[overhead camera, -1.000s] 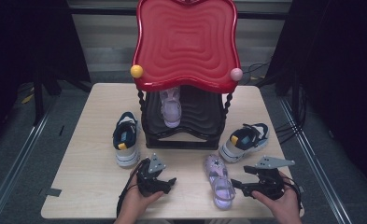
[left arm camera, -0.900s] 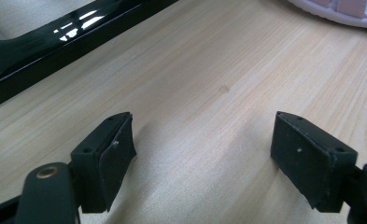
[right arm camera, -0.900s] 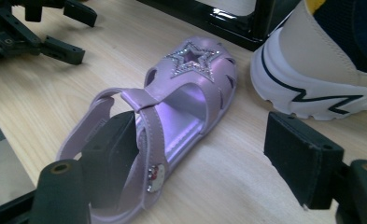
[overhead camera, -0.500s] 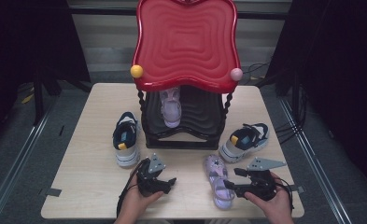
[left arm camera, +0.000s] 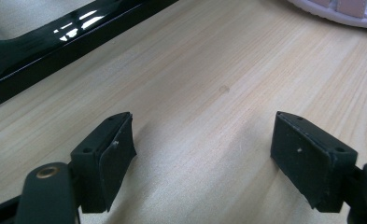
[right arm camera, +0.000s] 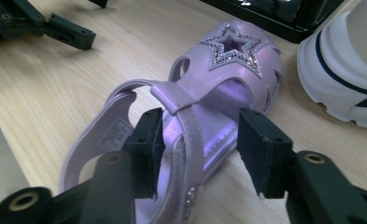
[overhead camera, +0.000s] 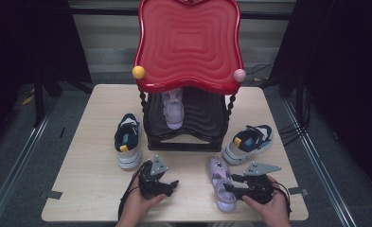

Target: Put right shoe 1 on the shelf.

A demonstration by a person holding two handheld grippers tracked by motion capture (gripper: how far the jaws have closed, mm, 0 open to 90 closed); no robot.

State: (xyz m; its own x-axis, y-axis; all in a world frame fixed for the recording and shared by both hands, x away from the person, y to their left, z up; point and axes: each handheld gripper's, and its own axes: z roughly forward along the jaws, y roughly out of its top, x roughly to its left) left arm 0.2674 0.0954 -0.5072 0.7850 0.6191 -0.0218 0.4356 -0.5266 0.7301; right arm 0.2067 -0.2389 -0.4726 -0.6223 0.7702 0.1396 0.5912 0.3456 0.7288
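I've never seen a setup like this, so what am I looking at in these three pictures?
A person sits at a wooden table, holding a hand-operated set of tongs in each hand. One picture is taken from above; each of the other two comes from a small camera riding on one of the tongs. On the table stands a black shoe rack with a red top; inside it is one lilac sandal, and a sneaker lies on either side. The right tongs have just been closing around the side and strap of a second lilac sandal, not yet clearly gripping it. The left tongs are open over bare wood.
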